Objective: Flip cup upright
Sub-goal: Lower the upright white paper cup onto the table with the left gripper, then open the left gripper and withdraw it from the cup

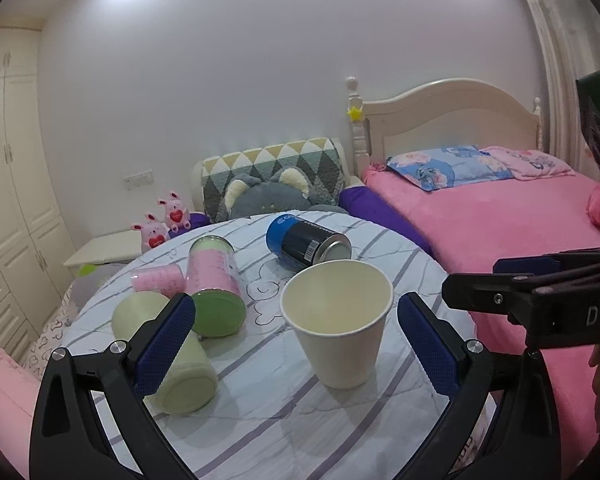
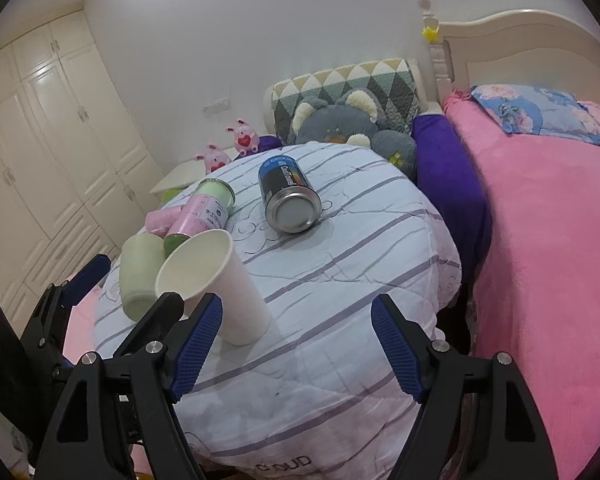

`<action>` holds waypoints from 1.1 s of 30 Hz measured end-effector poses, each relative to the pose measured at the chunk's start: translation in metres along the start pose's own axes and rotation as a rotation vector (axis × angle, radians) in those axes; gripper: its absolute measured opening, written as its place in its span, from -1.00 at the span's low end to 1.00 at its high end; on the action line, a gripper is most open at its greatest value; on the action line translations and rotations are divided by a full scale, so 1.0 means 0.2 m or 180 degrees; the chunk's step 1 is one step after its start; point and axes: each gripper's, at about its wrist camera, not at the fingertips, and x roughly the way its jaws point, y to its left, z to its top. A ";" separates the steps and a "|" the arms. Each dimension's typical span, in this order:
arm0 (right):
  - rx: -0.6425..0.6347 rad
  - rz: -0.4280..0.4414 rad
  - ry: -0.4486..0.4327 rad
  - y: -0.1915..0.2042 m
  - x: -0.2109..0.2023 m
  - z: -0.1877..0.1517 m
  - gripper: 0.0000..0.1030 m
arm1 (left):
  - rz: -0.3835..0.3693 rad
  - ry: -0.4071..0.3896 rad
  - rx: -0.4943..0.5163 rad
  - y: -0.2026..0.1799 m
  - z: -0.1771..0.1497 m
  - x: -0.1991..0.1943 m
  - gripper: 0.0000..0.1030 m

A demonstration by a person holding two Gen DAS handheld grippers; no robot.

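A white paper cup (image 1: 338, 322) stands upright with its mouth up on the striped round cushion (image 1: 284, 420). My left gripper (image 1: 296, 344) is open, its blue pads wide on either side of the cup and not touching it. In the right wrist view the cup (image 2: 220, 280) stands just ahead of my right gripper's left finger. My right gripper (image 2: 296, 348) is open and empty. It also shows at the right edge of the left wrist view (image 1: 540, 304).
On the cushion lie a pale green cup (image 1: 168, 356), a pink-and-green can (image 1: 216, 284), a pink roll (image 1: 156, 278) and a blue-black can (image 1: 308, 242), all on their sides. A pink bed (image 1: 500, 220) lies right, a wardrobe (image 1: 8, 184) left, plush toys (image 1: 268, 196) behind.
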 end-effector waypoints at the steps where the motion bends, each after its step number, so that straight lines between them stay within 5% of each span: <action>1: 0.0008 -0.0021 -0.0012 0.01 -0.01 -0.01 0.56 | -0.0009 -0.0015 -0.0006 0.01 0.00 -0.02 0.99; 33: -0.0073 -0.0343 -0.0573 0.48 -0.07 -0.40 0.61 | 0.0002 -0.0125 -0.0330 0.49 -0.27 -0.20 1.00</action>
